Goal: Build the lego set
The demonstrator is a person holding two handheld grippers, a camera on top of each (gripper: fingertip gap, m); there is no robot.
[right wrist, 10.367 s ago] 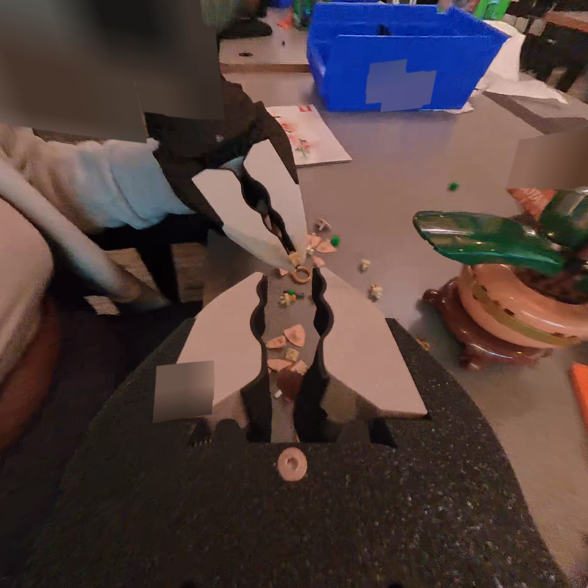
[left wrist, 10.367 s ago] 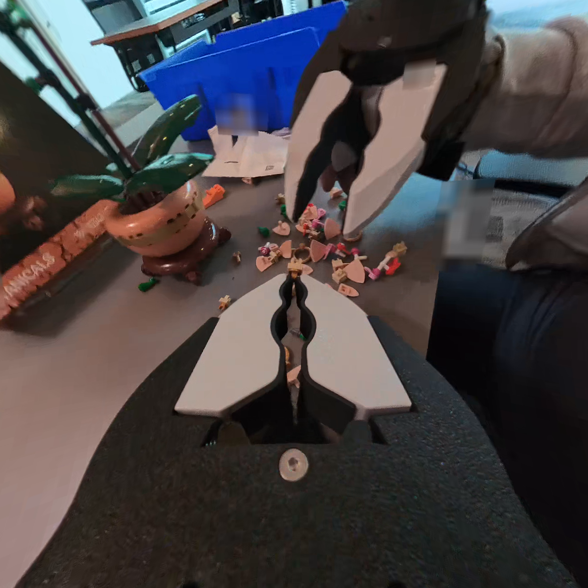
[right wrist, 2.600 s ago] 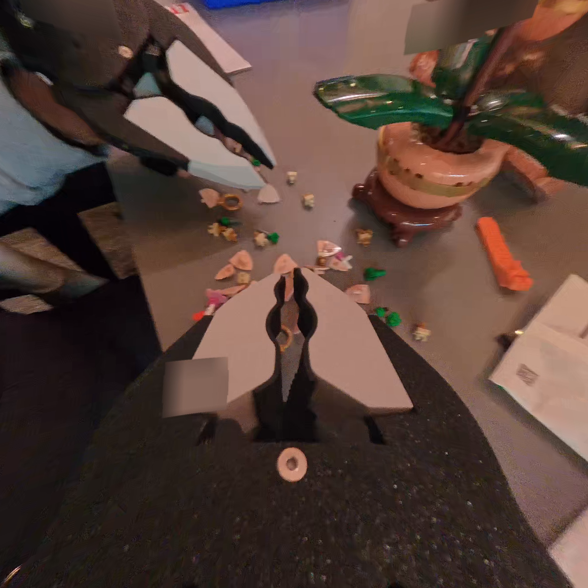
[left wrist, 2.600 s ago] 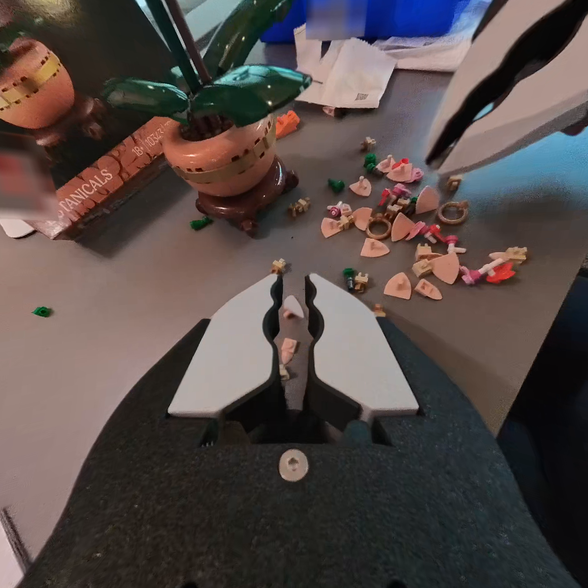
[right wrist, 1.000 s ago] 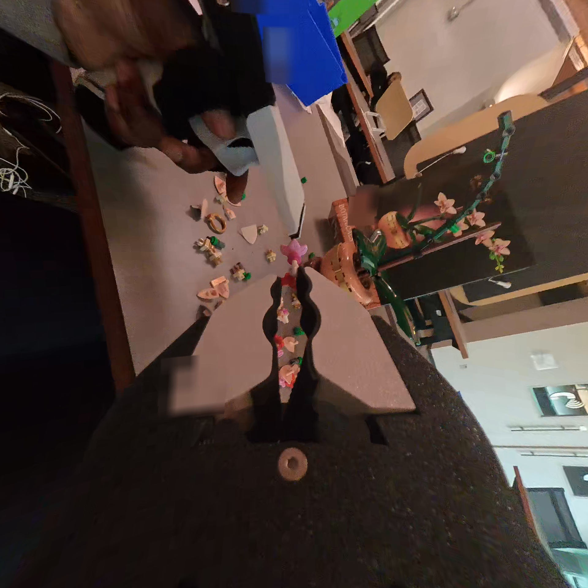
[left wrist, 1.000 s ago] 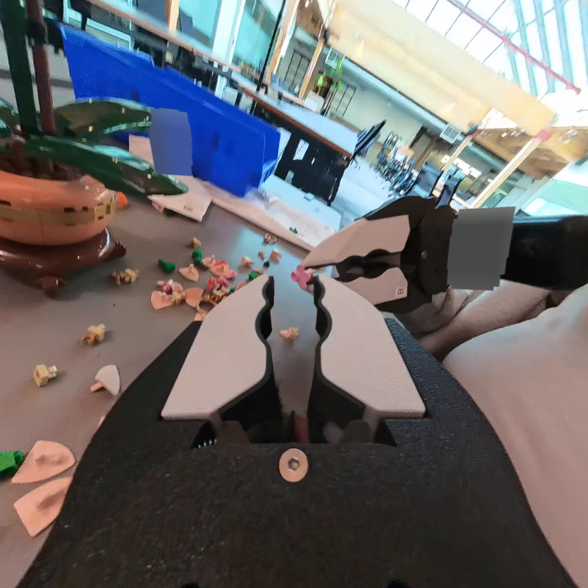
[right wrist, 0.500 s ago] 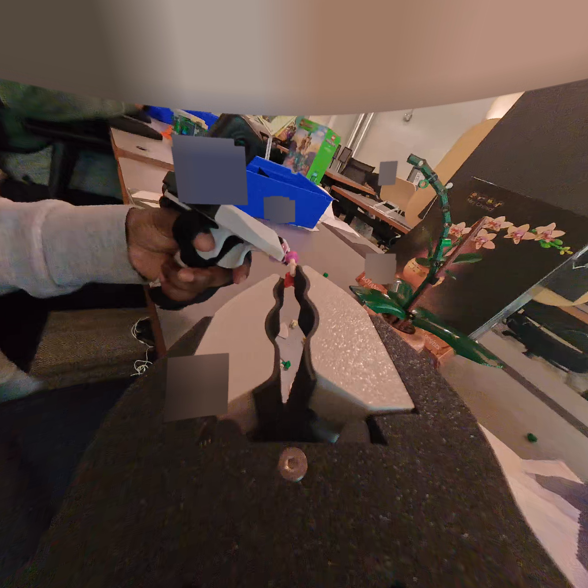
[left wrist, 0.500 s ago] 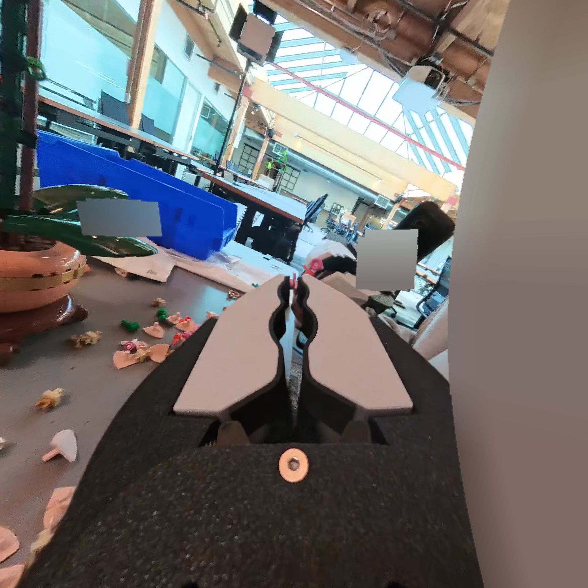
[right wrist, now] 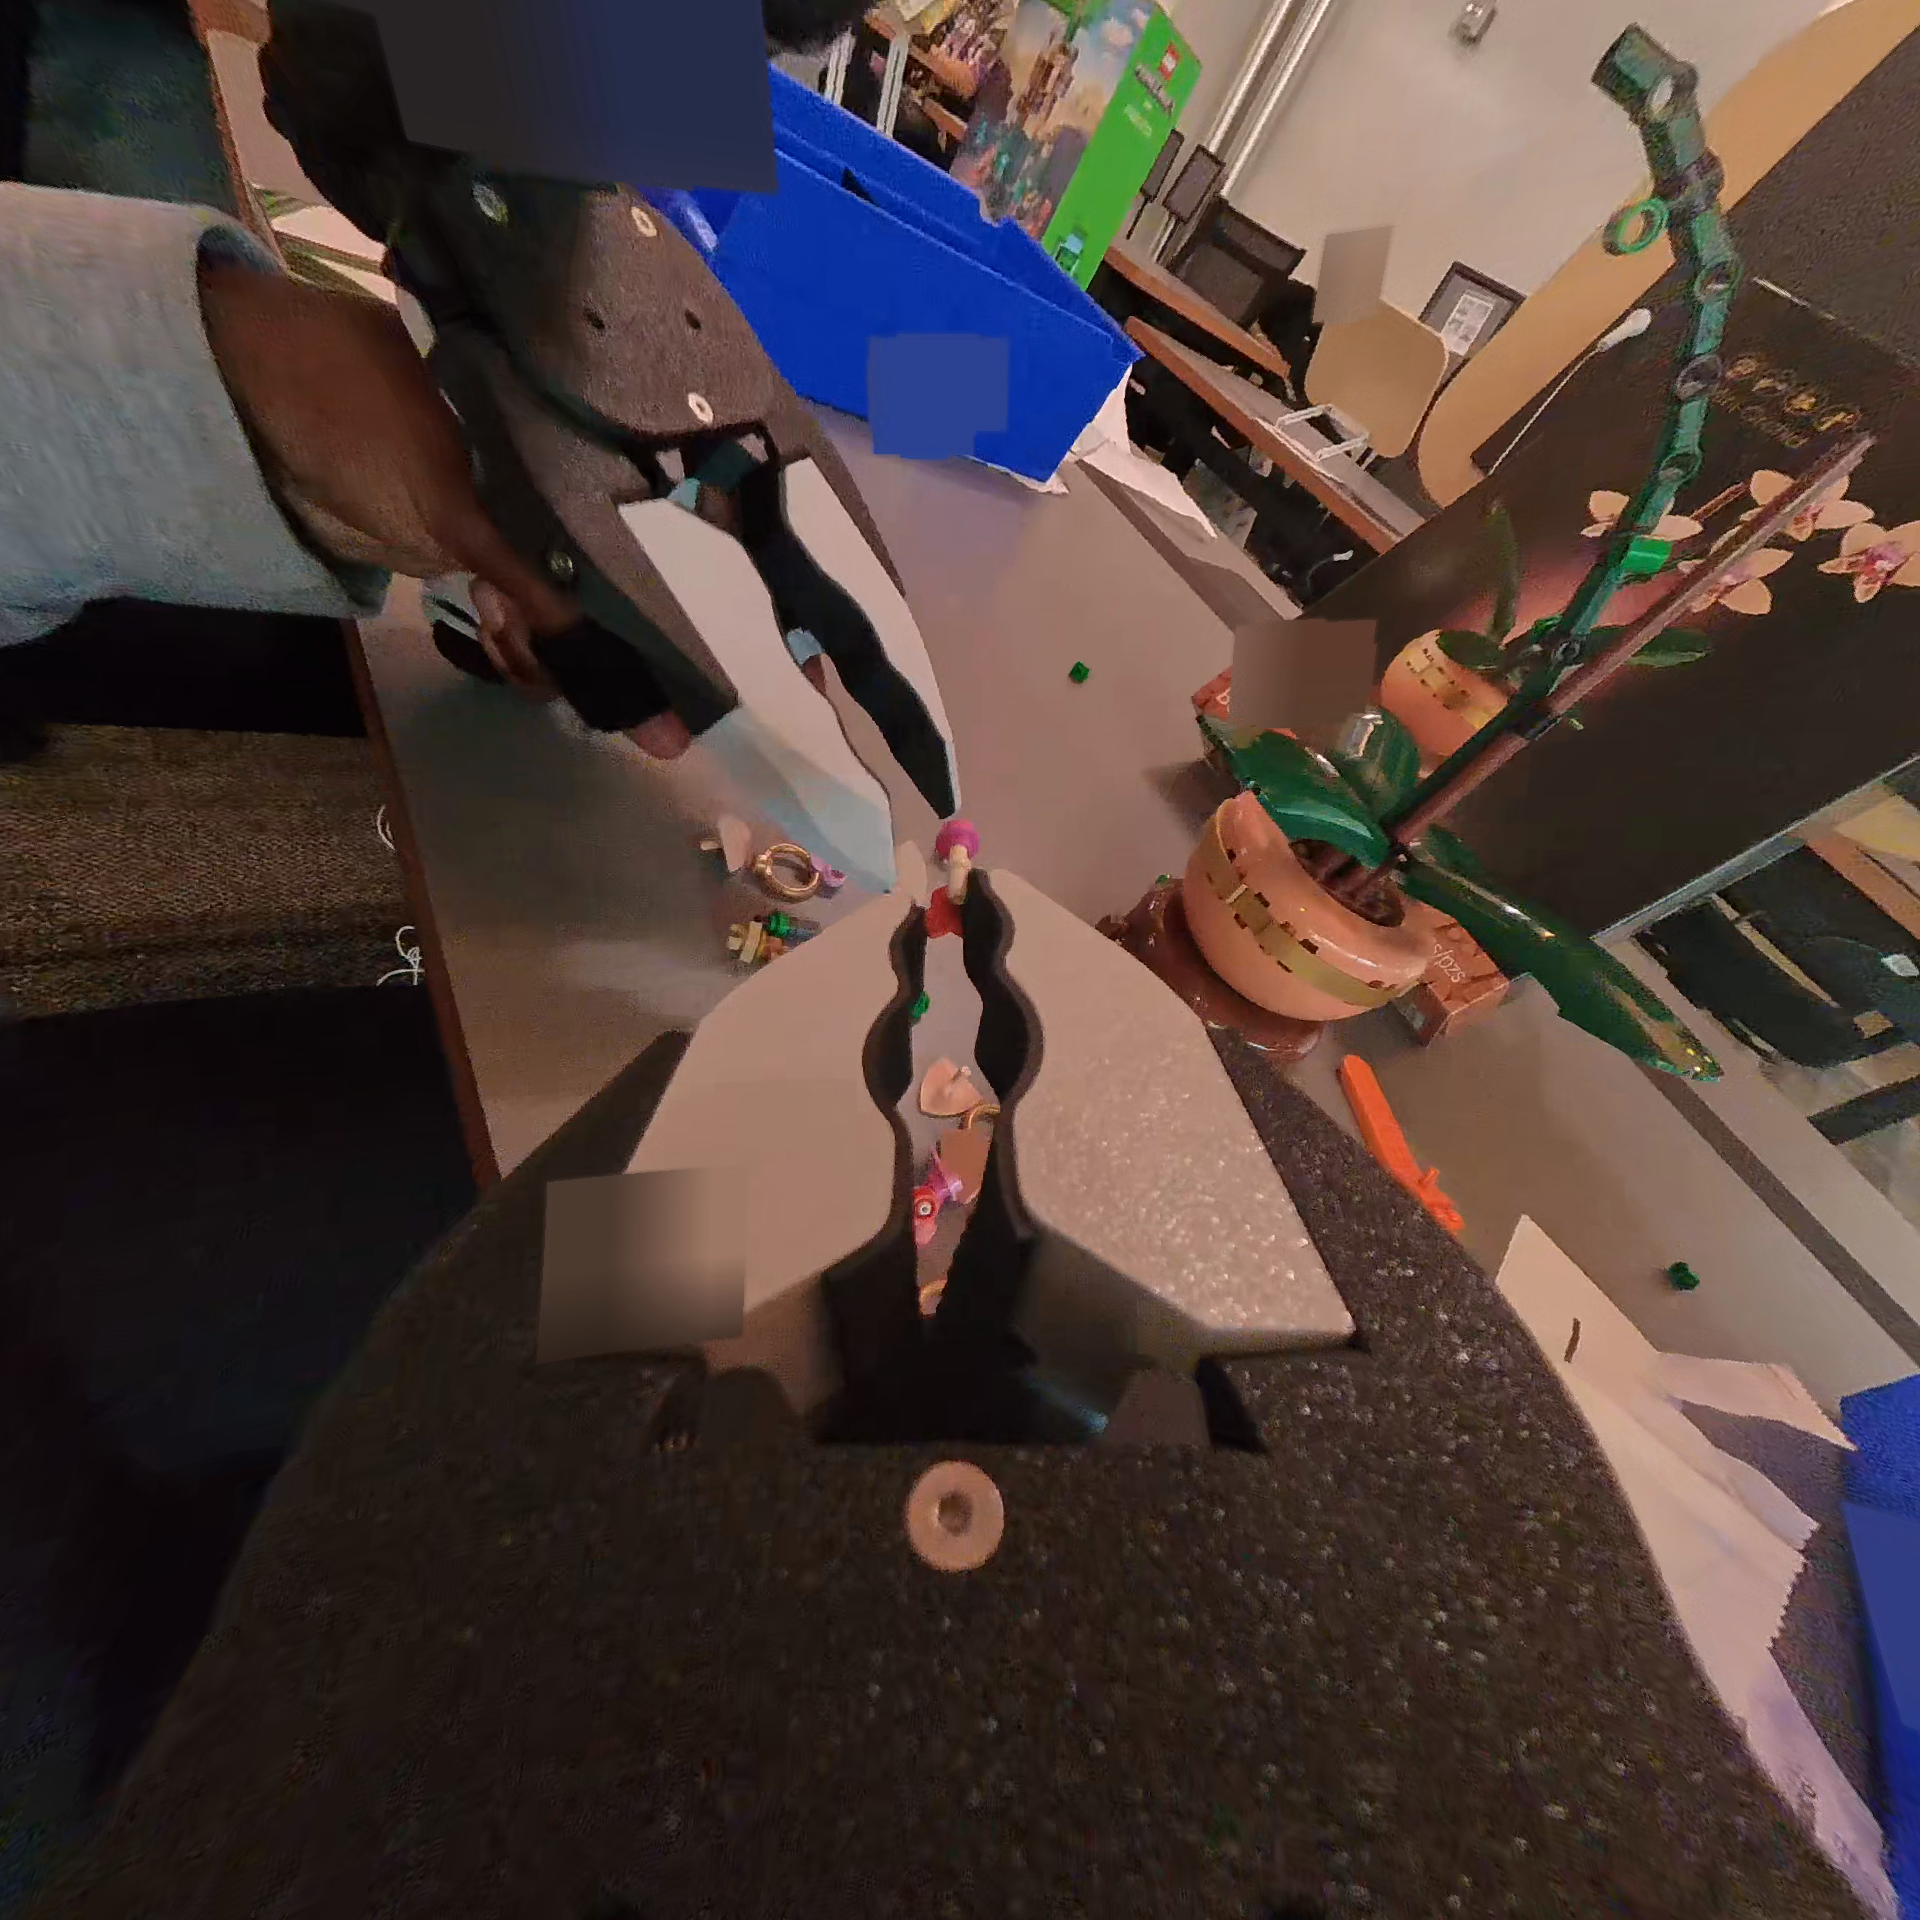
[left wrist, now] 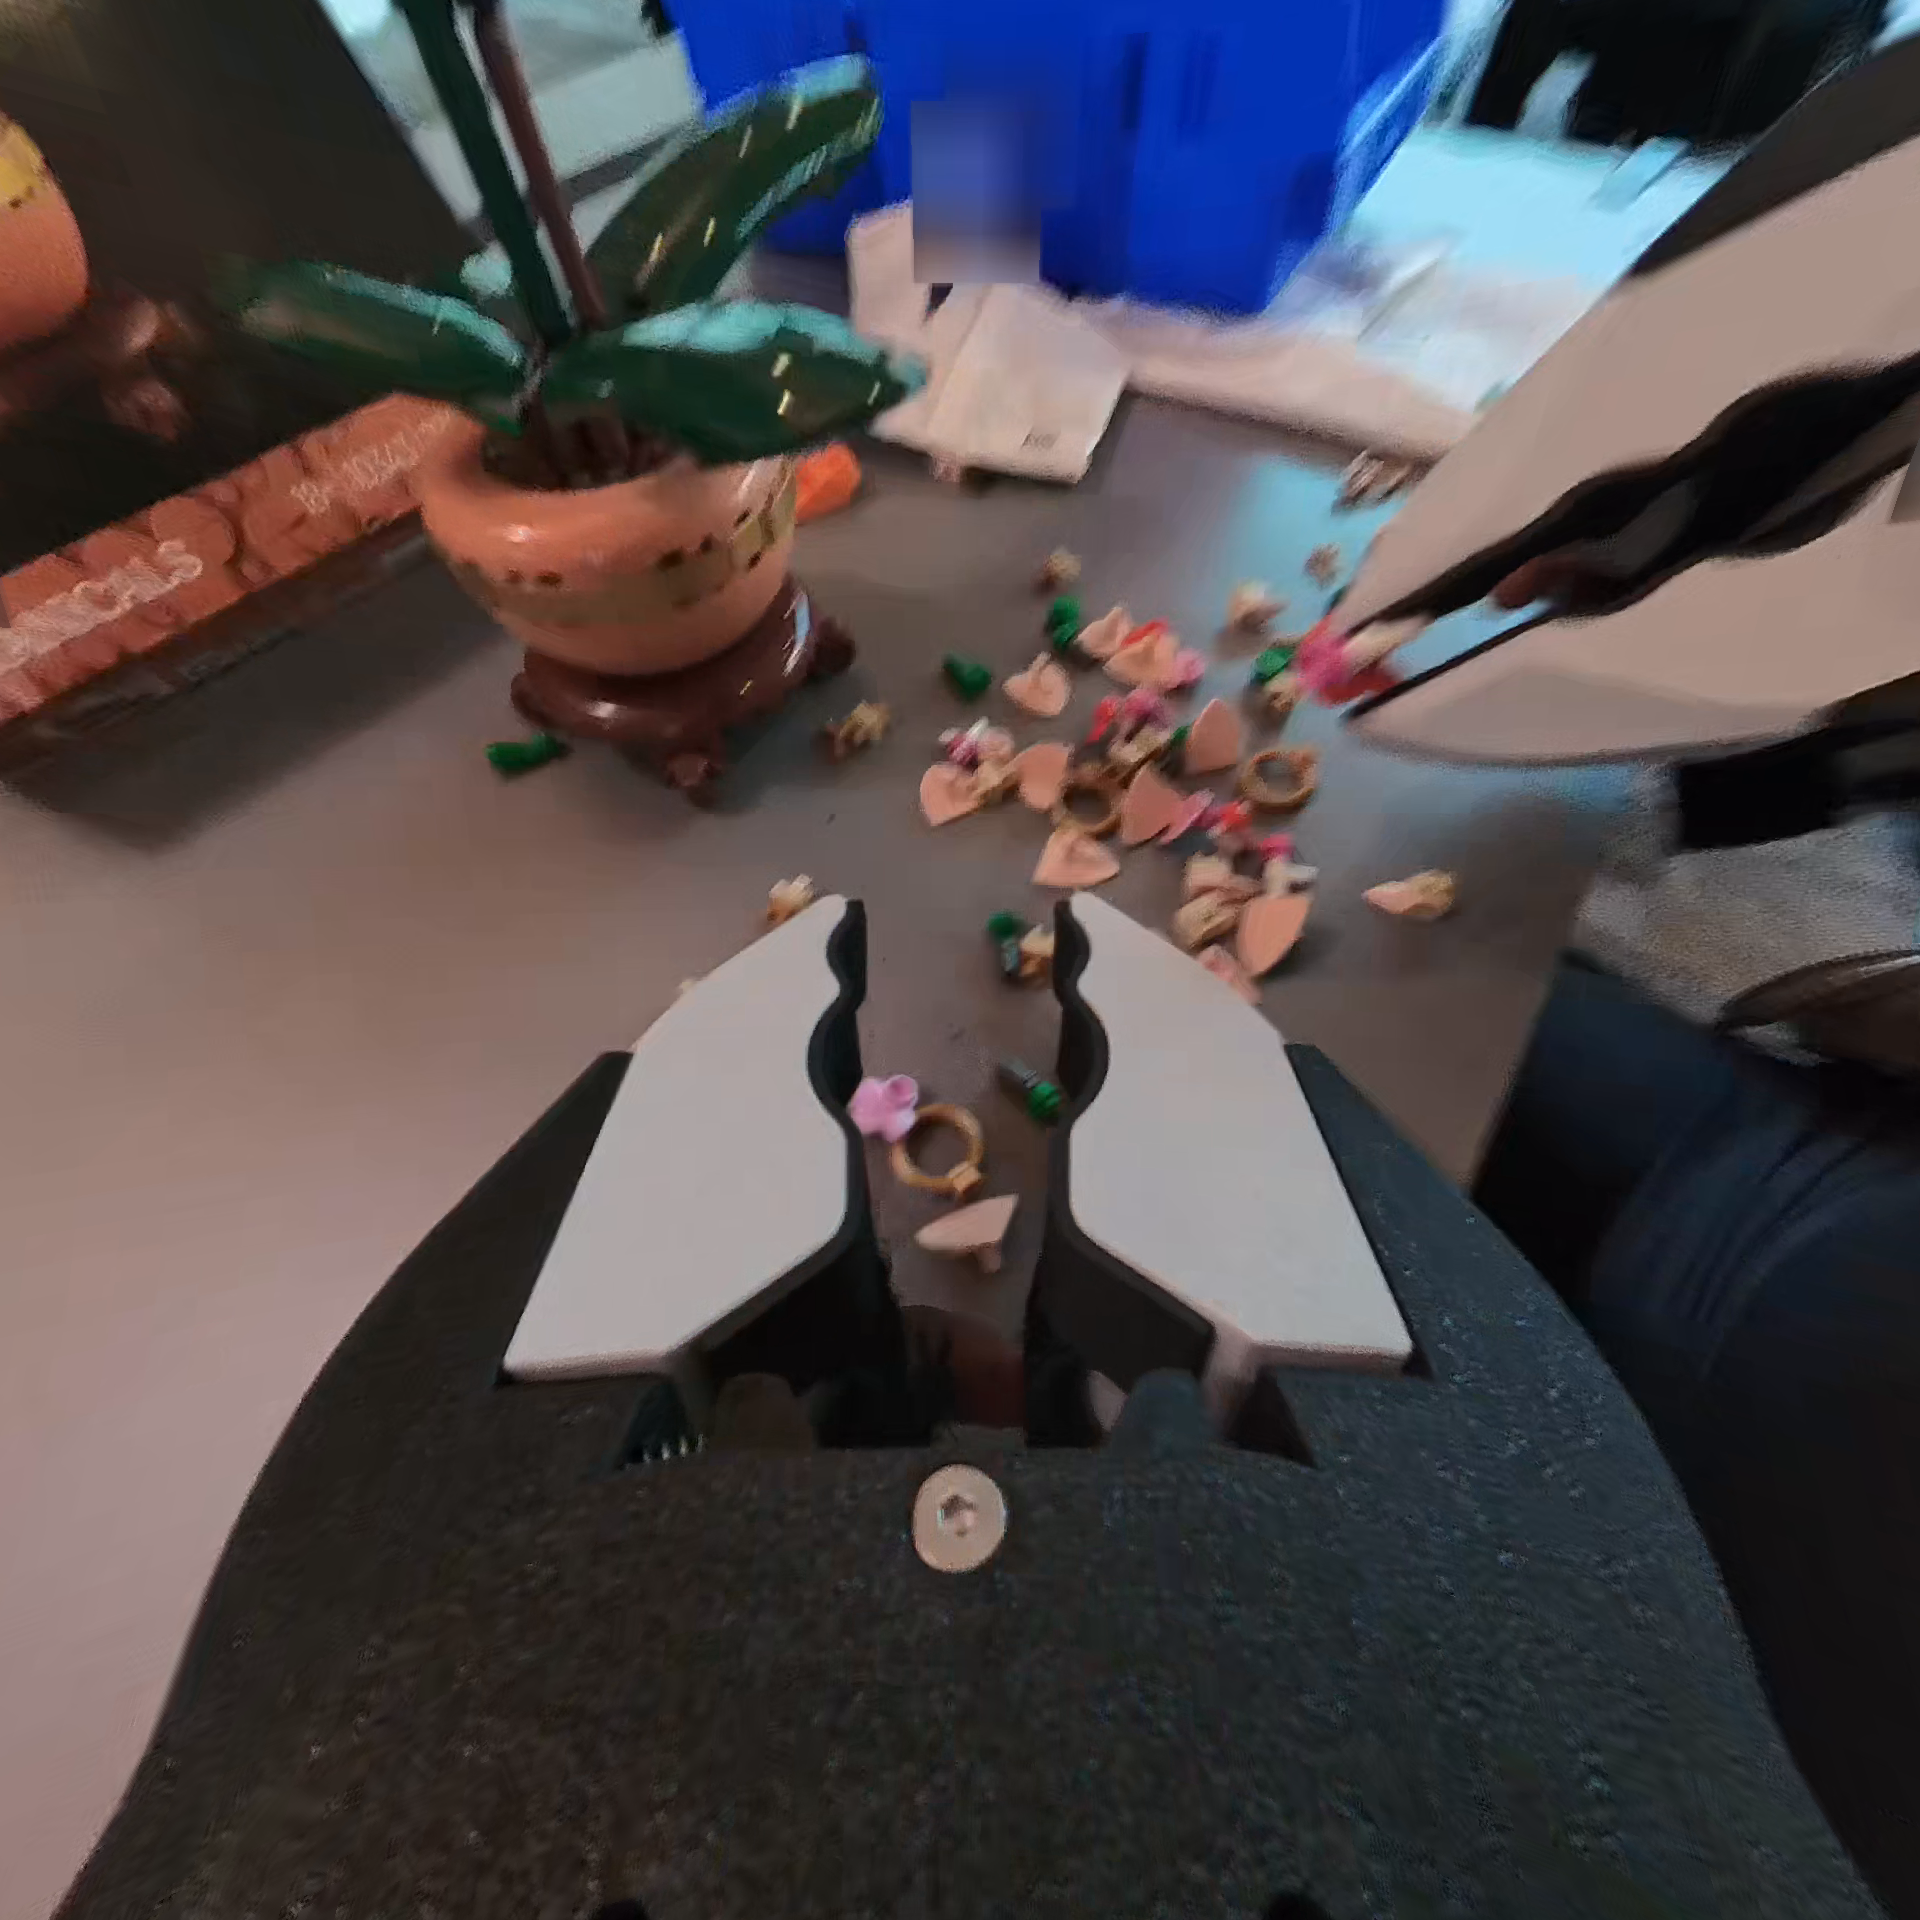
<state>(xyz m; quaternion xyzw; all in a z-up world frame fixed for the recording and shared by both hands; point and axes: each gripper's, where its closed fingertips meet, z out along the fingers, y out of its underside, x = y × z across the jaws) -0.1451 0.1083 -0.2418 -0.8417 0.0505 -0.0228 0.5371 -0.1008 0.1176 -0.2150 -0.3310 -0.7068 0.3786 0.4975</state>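
Two hand-held grippers: left [left wrist: 958, 914] apart w/ clear gap; right [right wrist: 951, 896] clamped on pink piece [right wrist: 954, 844] nr table edge [right wrist: 416, 831].

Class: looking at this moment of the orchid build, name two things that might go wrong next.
1. The right gripper pinches the tiny flower piece only at its tips; it may slip out.
2. The open left gripper hangs low over loose pieces; it might scatter them off the table.

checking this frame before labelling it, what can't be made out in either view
- Left wrist view: the loose pieces are motion-blurred, so their shapes are unclear.
- Left wrist view: the right gripper is cut off by the right edge.
- Right wrist view: the small pink and red assembly is too small to read how its parts join.
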